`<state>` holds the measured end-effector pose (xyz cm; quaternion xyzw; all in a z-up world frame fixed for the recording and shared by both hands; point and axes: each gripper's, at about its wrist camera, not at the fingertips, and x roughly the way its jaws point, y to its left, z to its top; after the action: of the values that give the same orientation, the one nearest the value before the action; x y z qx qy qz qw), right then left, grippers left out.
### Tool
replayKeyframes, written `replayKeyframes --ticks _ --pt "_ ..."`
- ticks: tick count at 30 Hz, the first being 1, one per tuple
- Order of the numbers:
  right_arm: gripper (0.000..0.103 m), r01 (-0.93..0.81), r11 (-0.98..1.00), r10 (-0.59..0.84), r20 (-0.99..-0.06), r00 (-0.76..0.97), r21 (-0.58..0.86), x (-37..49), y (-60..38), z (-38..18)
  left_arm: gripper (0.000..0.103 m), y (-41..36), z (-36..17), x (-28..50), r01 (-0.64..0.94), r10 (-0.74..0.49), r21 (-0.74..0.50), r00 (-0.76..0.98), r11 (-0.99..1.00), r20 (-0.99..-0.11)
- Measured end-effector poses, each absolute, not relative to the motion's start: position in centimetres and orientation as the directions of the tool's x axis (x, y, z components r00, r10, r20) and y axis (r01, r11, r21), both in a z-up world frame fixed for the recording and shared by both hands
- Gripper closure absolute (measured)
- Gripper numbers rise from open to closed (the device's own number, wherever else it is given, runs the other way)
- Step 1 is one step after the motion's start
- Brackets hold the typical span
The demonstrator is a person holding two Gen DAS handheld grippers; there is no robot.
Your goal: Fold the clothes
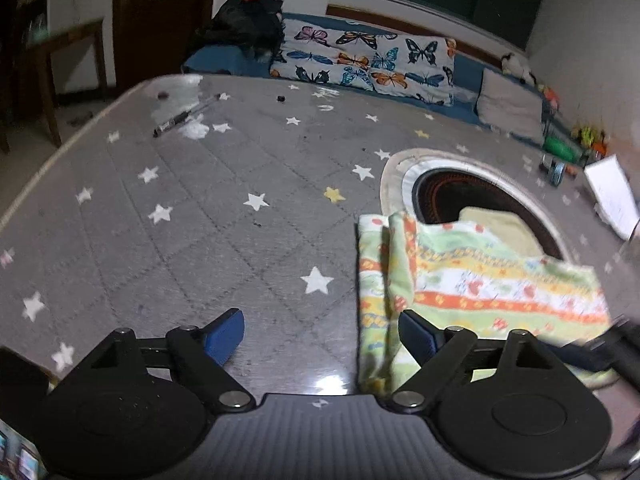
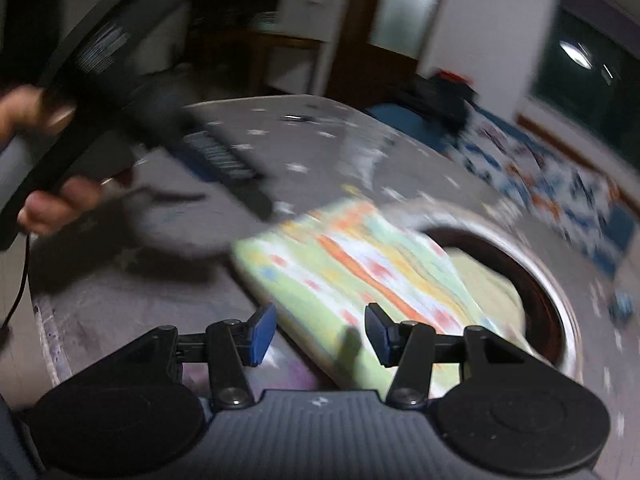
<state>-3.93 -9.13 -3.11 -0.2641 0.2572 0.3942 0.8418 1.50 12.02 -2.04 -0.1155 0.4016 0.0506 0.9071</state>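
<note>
- We are looking at a striped, flower-printed garment (image 1: 480, 276) lying on the star-patterned table (image 1: 200, 208), already doubled over on itself at least once, its far edge draping over the rim of the round opening (image 1: 452, 184) set into the table.
- We are holding the left claw (image 1: 322, 334) with its fingers apart and empty, hovering just beside the garment's near left edge; its right finger is sitting over the cloth, though we cannot tell whether it is touching.
- We are holding the right claw (image 2: 320, 334) apart and empty too, above the garment's near corner (image 2: 344, 280); this view is smeared, so contact is uncertain.
- We are judging the opening the main hazard: a push or a pull toward it could be sliding the cloth into the hole, undoing the fold.
- We are also worried about the layered left edge: closing on only the top layer could be peeling the fold apart instead of carrying all layers together.
- We are noting the two claws standing close together; crossing paths could be knocking one into the other, or into the hand (image 2: 48, 200) holding the left claw.
- We are seeing a pen (image 1: 184, 116) well apart from the garment, unlikely to snag.
</note>
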Motion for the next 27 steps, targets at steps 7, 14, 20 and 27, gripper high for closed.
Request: replayKeyframes --ticks 7,14,20,27 --pt "0.06 -0.83 0.45 0.523 -0.656 0.544 -0.329 -4.7 -3.3 -5.2 0.018 13.2 -2.0 2.1 -0.212 -0.095 -0.311 0.668 0.926 -0.738" --pt "0.091 -0.82 0.49 0.544 -0.631 0.553 -0.296 -4.5 -3.2 -4.8 0.017 13.4 -2.3 3.1 -0.242 -0.195 -0.455 0.665 0.857 -0.721" --pt "0.094 -0.805 0.578 0.613 -0.581 0.535 -0.132 -3.5 -5.9 -1.9 0.017 12.9 -2.7 4.1 -0.261 -0.291 -0.571 0.655 0.778 -0.697" --pt "0.095 -0.793 0.608 0.647 -0.553 0.526 -0.043 -3.2 -8.7 -0.2 0.039 11.1 -3.5 5.6 -0.24 -0.394 -0.641 0.618 0.729 -0.68"
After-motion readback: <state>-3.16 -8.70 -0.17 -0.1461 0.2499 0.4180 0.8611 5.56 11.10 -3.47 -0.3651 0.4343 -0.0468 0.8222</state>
